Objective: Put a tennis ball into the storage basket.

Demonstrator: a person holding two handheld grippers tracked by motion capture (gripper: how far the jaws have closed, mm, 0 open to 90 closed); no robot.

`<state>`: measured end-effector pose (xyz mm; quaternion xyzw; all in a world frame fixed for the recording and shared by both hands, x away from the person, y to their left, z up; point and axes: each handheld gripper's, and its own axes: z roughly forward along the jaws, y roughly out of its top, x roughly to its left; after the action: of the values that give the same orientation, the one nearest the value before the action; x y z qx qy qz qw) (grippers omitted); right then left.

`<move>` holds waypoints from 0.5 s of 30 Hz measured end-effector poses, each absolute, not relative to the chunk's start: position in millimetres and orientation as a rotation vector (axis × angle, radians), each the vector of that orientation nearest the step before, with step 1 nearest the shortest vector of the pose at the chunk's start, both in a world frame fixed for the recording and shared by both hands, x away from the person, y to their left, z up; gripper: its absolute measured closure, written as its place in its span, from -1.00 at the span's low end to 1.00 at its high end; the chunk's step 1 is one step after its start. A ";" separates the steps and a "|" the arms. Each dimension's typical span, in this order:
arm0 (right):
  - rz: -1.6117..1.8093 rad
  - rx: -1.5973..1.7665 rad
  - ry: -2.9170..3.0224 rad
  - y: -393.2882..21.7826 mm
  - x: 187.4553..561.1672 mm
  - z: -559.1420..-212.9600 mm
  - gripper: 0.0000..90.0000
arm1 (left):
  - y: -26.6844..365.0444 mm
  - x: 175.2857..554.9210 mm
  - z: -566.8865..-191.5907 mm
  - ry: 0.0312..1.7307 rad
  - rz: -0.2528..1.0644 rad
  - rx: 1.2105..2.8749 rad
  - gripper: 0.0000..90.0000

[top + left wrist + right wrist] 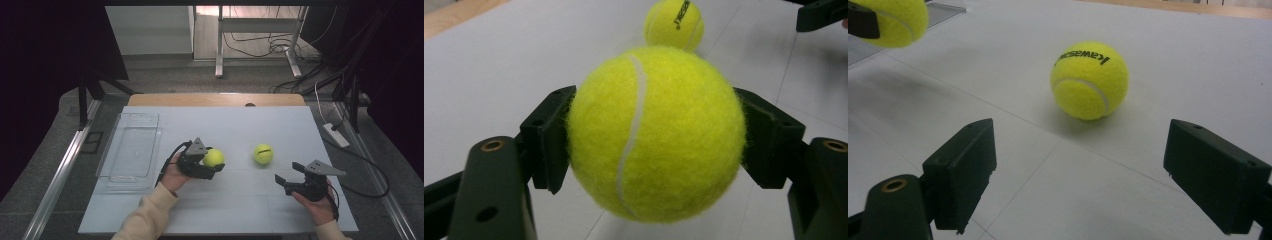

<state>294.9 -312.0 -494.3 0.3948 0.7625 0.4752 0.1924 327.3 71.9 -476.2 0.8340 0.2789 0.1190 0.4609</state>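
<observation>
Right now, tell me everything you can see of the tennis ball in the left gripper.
The held tennis ball is bright yellow felt, fuzzy, with one white curved seam down its front. No print shows on this side. The left gripper clamps it at both flanks, black pads pressed into the felt. It looks lifted just clear of the white table.

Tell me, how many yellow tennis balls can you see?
2. One tennis ball is clamped in the left gripper, near the clear tray. The other ball lies loose on the table, ahead of the open right gripper.

clear plastic tray (pixel 131 150), white table (pixel 225 210), floor cables (pixel 260 47)
</observation>
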 end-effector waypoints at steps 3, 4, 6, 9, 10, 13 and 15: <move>1.334 1.111 2.139 -312.2 295.2 -494.4 -0.69 | 76.2 326.2 -471.2 0.684 0.304 2.037 -0.42; 1.333 1.111 2.139 -312.1 295.2 -494.4 -0.69 | 77.0 326.1 -470.3 0.683 0.306 2.034 -0.42; 1.333 1.110 2.140 -312.0 295.1 -494.5 -0.69 | 79.8 326.1 -468.0 0.685 0.313 2.025 -0.42; 1.331 1.110 2.141 -311.8 295.1 -494.9 -0.69 | 82.1 326.2 -466.5 0.690 0.318 2.018 -0.42; 1.331 1.110 2.141 -311.8 295.1 -494.9 -0.69 | 83.0 326.0 -465.8 0.692 0.318 2.014 -0.42; 1.332 1.108 2.141 -311.7 294.9 -494.9 -0.69 | 86.9 326.2 -463.1 0.697 0.327 2.002 -0.42; 1.331 1.109 2.141 -311.8 294.8 -494.9 -0.69 | 89.5 326.0 -461.0 0.701 0.334 1.994 -0.42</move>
<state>294.8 -311.8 -494.9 0.3951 0.7628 0.4742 0.1928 326.0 89.5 -461.0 0.8175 0.2873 0.1370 0.4800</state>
